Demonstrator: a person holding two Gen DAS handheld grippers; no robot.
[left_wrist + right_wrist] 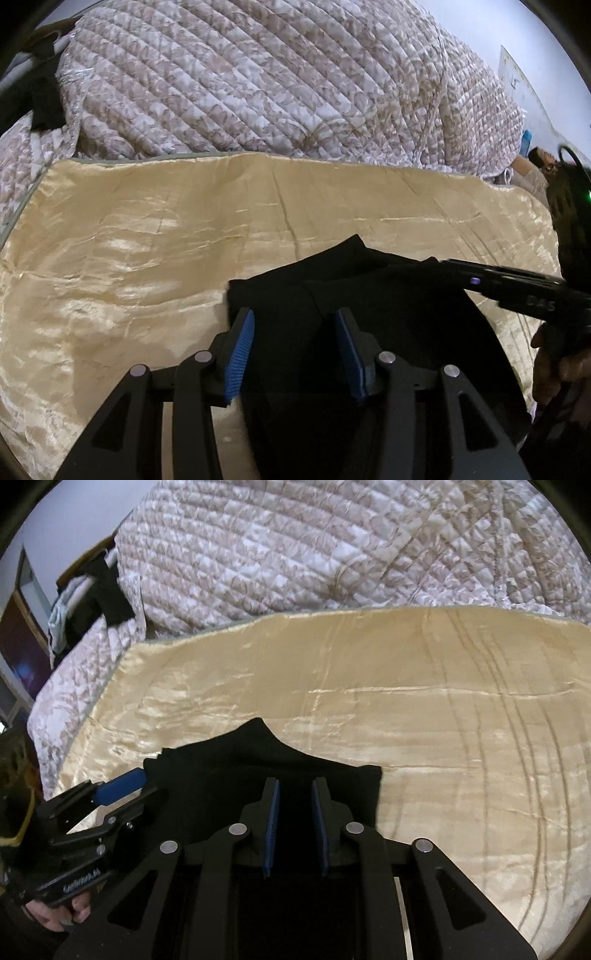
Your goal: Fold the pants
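Note:
The black pants (369, 295) lie in a folded bundle on the golden satin sheet (147, 240), near the front edge. My left gripper (295, 321) is open, its blue pads (242, 350) spread over the left part of the pants. My right gripper (294, 794) is open with a narrower gap, over the right part of the pants (229, 771). The left gripper also shows in the right wrist view (122, 782) at the pants' left edge. The right gripper's body (517, 291) crosses the left wrist view from the right.
A quilted floral comforter (240, 81) is heaped behind the sheet (406, 701). Dark clothes (107, 590) hang at the far left by the bed end. A wall and small items (535, 158) show at the far right.

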